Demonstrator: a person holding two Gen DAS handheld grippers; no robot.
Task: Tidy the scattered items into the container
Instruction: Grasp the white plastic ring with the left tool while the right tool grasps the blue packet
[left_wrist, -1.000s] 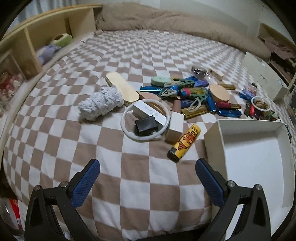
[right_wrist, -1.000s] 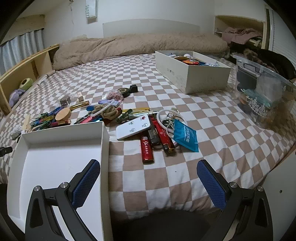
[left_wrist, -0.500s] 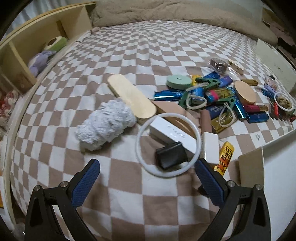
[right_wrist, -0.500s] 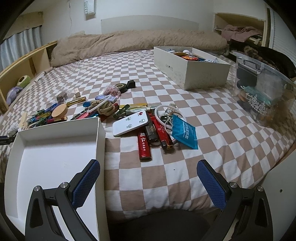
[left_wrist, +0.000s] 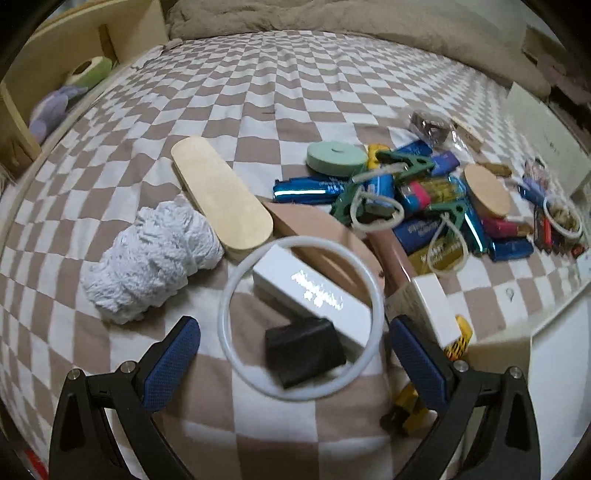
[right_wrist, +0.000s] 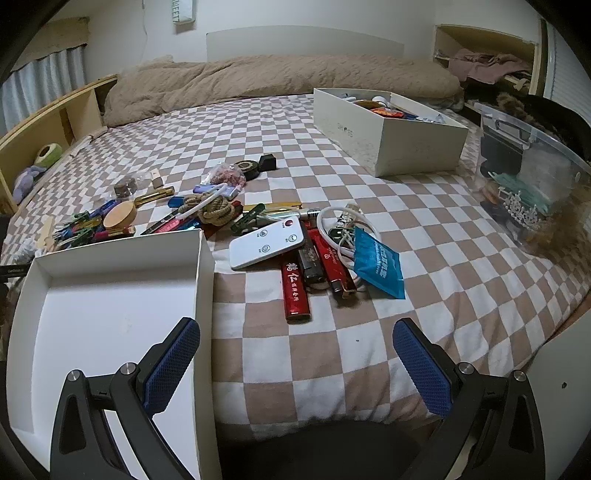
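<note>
The left gripper (left_wrist: 291, 350) is hanging low over the checkered bedspread (left_wrist: 258, 92) with its blue-padded jaws spread wide and gripping nothing. Directly between and just ahead of them a small black block (left_wrist: 304, 349) is lying inside a white ring (left_wrist: 227, 295), and that ring is serving here as the landmark. The block is sitting at the ring's near side, its longer side running roughly crosswise to the fingers. A long white box (left_wrist: 314, 295) is crossing the ring diagonally, from its far left toward its near right, touching the block. Left of the ring a fluffy white bundle (left_wrist: 147, 258) is resting; beyond it a pale wooden board (left_wrist: 221, 199) is slanting away, and a heap of coloured clips and tubes is piling up to the far right. The white container (right_wrist: 107, 314) is waiting right of the ring, bare inside. The right gripper (right_wrist: 295, 363) is likewise gaping wide and empty, straddling the container's right wall, well apart from the ring. The left hand is plainly the nearer, and the block probably wants a straight descent.
</note>
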